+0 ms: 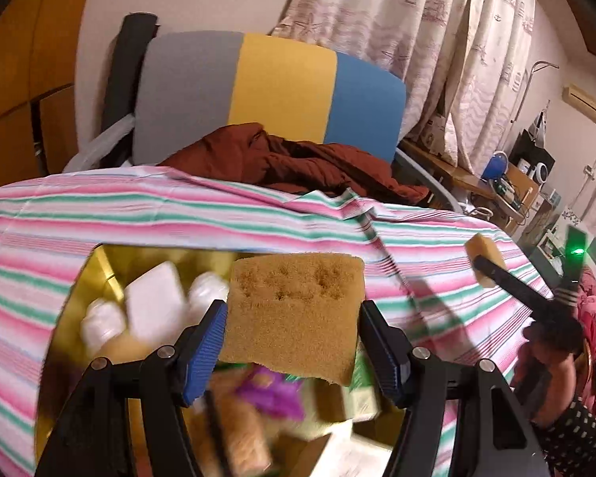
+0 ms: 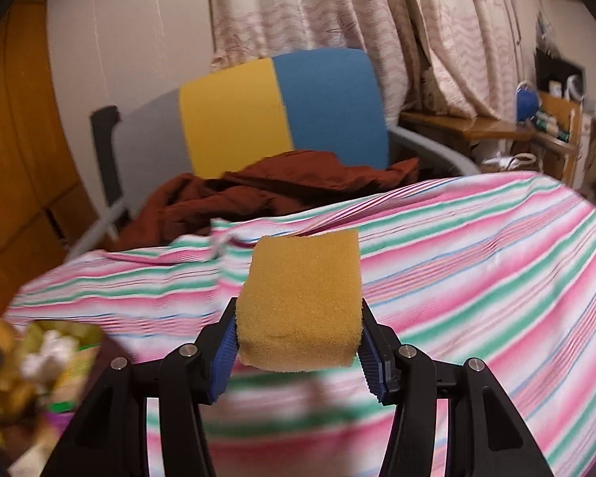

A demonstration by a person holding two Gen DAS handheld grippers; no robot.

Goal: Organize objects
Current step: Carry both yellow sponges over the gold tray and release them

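While the left gripper (image 1: 292,348) hangs over a gold bin (image 1: 99,262) of bottles and packets on the striped cloth (image 1: 178,214), its 2 blue-padded fingers (image 1: 202,351) stand fairly wide and clamp a brown sponge (image 1: 294,314) by its 2 sides. Off to the right and farther out over the cloth, the right gripper (image 2: 296,353) has its 2 fingers (image 2: 224,353) set narrower, pressed against both sides of a yellow sponge (image 2: 302,302) that sticks out ahead of the pads. Beyond the table's far edge lies a rust-brown garment (image 1: 298,159) on a chair (image 1: 282,87).
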